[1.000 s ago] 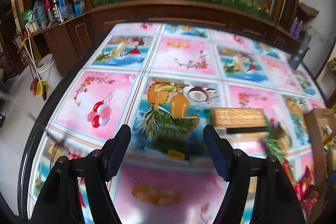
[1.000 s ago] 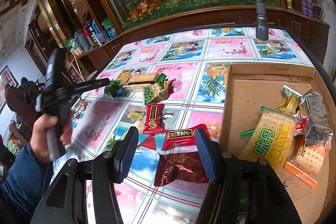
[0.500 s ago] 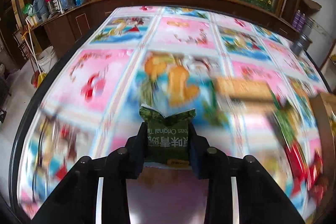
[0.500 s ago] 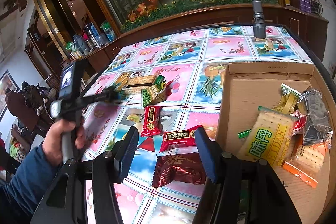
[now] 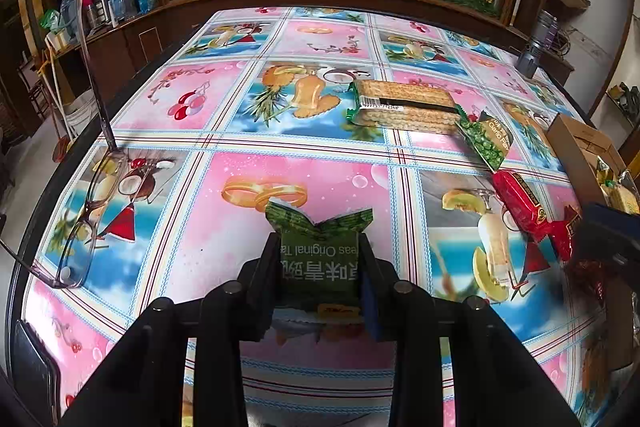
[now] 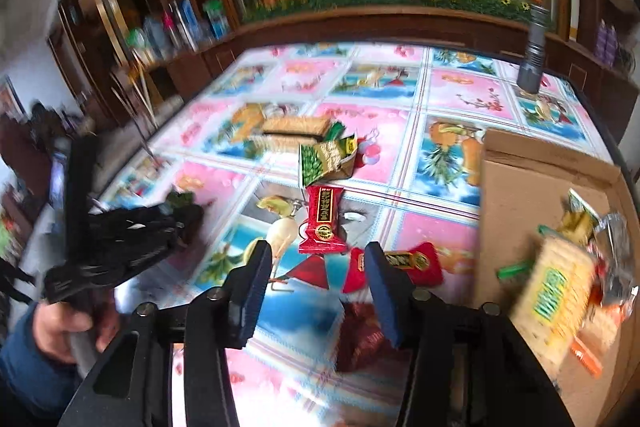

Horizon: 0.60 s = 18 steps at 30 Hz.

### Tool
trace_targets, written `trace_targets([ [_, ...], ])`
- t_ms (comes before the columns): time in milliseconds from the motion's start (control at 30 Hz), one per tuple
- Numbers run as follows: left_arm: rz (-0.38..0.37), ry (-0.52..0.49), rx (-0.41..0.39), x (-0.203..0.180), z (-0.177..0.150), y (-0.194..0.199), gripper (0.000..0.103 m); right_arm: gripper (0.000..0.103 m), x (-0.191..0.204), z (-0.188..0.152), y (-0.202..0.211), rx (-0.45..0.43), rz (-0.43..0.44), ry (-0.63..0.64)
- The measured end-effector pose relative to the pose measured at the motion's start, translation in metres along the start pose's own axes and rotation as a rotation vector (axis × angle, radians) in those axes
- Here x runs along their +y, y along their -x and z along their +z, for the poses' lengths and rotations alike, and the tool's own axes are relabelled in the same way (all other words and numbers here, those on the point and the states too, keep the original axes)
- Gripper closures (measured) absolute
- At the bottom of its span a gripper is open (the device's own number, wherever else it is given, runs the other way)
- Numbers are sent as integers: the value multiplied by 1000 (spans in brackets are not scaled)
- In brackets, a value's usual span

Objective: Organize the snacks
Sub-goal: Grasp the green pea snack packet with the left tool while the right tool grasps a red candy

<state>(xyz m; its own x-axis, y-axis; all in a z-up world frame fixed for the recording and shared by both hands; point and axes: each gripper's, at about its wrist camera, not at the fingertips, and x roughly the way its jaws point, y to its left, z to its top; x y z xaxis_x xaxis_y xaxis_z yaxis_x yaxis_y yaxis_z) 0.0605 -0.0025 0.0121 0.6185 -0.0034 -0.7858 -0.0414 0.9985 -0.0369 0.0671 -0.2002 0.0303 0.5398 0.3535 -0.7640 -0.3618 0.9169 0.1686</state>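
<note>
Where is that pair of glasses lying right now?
In the left wrist view, the glasses lie near the table's left edge, left of the tool-held green snack packet.

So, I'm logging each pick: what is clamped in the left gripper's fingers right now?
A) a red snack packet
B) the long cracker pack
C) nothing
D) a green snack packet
D: in the left wrist view the left gripper pinches the green snack packet between its fingers.

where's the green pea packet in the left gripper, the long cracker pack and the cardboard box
green pea packet (image 5: 318,261): left wrist view, middle of its printed face, between the fingers.
long cracker pack (image 5: 404,105): left wrist view, centre of the wrapper's top.
cardboard box (image 6: 516,211): right wrist view, bare inner floor near its left wall.
</note>
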Motion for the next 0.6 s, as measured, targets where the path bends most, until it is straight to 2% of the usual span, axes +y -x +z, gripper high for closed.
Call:
trace_targets([
  [133,11,-25,-3,-4,-1,0,70,64,8,21,-31,50,-86,8],
  [200,11,-23,-4,-4,0,0,70,65,8,28,-44,78,-77,0],
  [233,13,-27,-5,-5,0,-1,70,68,9,30,-50,92,-81,0],
  [300,16,-30,-5,-7,0,-1,70,81,9,30,-60,121,-132,-3],
  [400,15,-25,-5,-7,0,-1,69,82,7,22,-60,101,-136,-13],
  [500,-16,-10,-1,-6,1,0,70,82,7,13,-46,63,-70,-62],
  [600,-50,9,-20,-5,3,4,73,82,11,4,-24,-24,3,-96],
])
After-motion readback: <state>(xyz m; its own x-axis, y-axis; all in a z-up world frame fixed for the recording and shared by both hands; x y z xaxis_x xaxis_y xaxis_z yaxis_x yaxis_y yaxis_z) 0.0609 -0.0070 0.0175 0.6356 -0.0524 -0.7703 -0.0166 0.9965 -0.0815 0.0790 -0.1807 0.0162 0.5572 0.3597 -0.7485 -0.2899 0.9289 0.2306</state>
